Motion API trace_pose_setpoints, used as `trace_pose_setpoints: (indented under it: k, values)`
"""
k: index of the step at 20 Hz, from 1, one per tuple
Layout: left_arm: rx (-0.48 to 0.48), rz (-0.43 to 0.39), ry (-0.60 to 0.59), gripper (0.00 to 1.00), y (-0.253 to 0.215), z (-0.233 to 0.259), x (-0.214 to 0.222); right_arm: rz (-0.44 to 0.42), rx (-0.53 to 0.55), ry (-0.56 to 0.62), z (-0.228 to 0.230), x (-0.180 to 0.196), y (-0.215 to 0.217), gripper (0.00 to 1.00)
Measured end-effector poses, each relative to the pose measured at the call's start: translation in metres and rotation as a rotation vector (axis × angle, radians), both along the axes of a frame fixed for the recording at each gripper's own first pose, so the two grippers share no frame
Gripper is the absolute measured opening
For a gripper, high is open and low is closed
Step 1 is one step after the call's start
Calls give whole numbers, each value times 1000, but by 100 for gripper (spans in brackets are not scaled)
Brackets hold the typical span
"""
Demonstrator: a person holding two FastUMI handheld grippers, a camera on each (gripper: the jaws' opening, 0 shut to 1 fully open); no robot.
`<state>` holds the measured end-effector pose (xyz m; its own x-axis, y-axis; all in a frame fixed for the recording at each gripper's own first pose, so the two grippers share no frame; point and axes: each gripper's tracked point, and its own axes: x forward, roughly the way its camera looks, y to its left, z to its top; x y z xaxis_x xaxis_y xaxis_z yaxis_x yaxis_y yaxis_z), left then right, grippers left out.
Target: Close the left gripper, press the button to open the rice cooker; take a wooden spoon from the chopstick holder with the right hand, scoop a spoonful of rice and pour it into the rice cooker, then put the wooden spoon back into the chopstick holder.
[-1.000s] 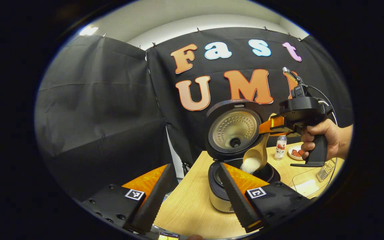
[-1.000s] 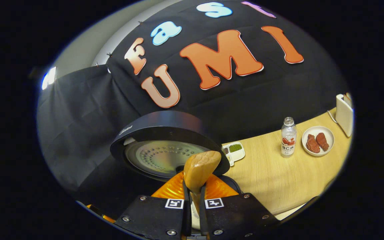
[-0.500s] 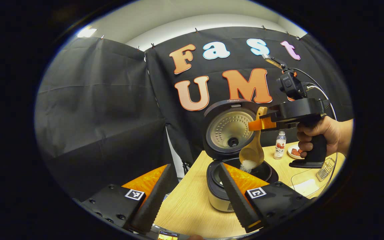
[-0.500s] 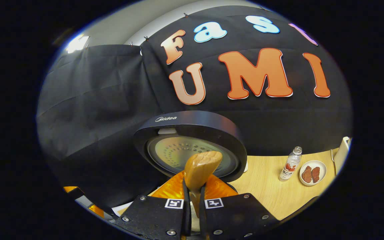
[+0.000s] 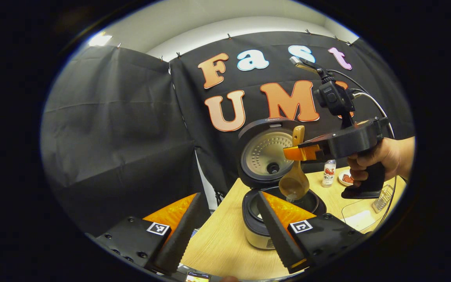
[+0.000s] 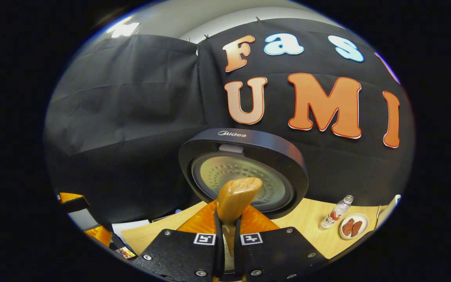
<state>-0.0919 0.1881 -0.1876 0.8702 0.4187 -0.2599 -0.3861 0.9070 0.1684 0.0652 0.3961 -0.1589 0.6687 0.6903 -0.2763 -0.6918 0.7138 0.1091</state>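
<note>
The rice cooker (image 5: 266,219) is sitting on the wooden table (image 5: 221,246) with its lid (image 5: 266,154) standing wide open behind the pot. Directly above the pot opening, the right gripper (image 5: 294,152) is clenching the handle of the wooden spoon (image 5: 294,184) between both orange fingers (image 5: 302,153), with the handle tip sticking up above them and the bowl hanging down, tipped toward the pot. A few pale grains seem to be falling off the bowl's lower edge, though they are too small to be sure of. A hand (image 5: 370,158) is gripping the pistol handle to the right of the cooker.

In the right gripper view, the spoon's handle end (image 6: 235,199) is poking up between the pressed-together fingers of the right gripper (image 6: 225,235), in front of the cooker's lid (image 6: 245,172).

The left gripper (image 5: 225,231) is hovering in front of the cooker with its fingers spread apart, grasping nothing; one finger (image 5: 278,231) is overlapping the cooker's front edge in the picture.

To the right of the cooker, a small bottle (image 5: 329,173) and a plate with reddish pieces (image 5: 345,178) are standing on the table.
</note>
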Motion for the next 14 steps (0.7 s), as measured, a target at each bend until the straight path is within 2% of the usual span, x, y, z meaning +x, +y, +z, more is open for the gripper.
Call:
trace_pose_setpoints:
  k: [5,9,14]
  values:
    - [9,4,-1,96,-1,-2,5,30,-27,-52,0,-4,-6,9]
    - [20,5,0,96,-6,2,7,1,74,23,3,0,-23,9]
    - [20,-1,-2,96,-16,3,14,-108,223,153,8,18,-73,9]
